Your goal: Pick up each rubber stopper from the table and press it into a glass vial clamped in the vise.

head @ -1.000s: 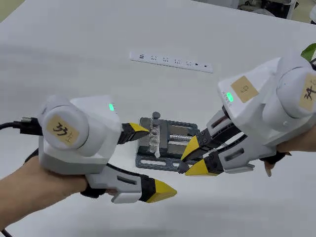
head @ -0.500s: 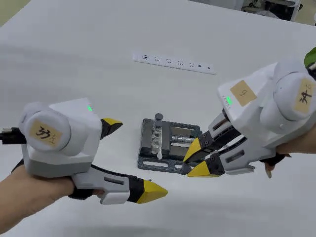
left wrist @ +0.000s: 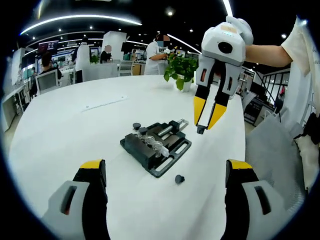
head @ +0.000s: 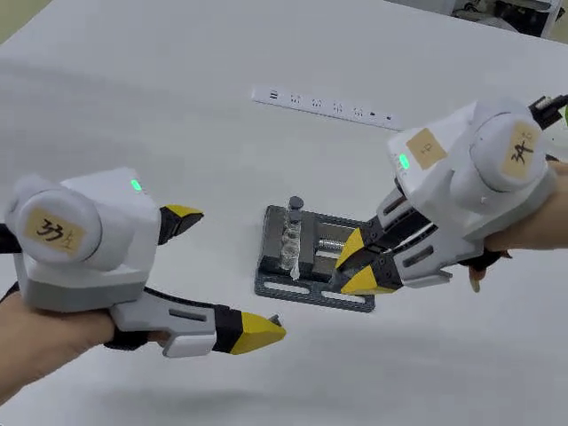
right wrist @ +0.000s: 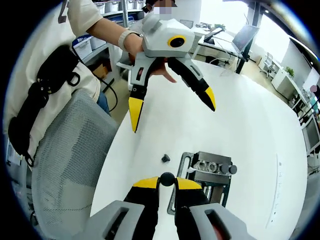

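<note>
On the left of the head view, the left gripper (head: pixel 222 271) hangs over the white table (head: pixel 160 98). Its yellow-tipped jaws are spread wide with nothing between them. The hand (head: pixel 49 337) that holds it is cut off by the picture's edge.

Just beyond its lower jaw tip lies a loose dark rubber stopper (left wrist: pixel 179 178) — plain in the left gripper view, only a grey speck from the head.

Further right sits the small dark grey metal vise (head: pixel 306 293), clamping a row of clear glass vials (head: pixel 290 250). One dark plugged top (head: pixel 295 204) stands at the far end of the row. The glass blurs together, so how many vials there are, and which are plugged, cannot be told.

At the vise's right side hangs the right gripper (head: pixel 355 268), jaws nearly together. What they pinch is hard to make out from the head. The right gripper view shows a round dark stopper (right wrist: pixel 167 178) clamped between the tips.

Behind the vise lies a long white power strip (head: pixel 324 106).

A second ago the left gripper's upper jaw sat right beside the vials — it now stands well apart from the vise, to its left. The right gripper keeps its place by the vise's right side.
</note>
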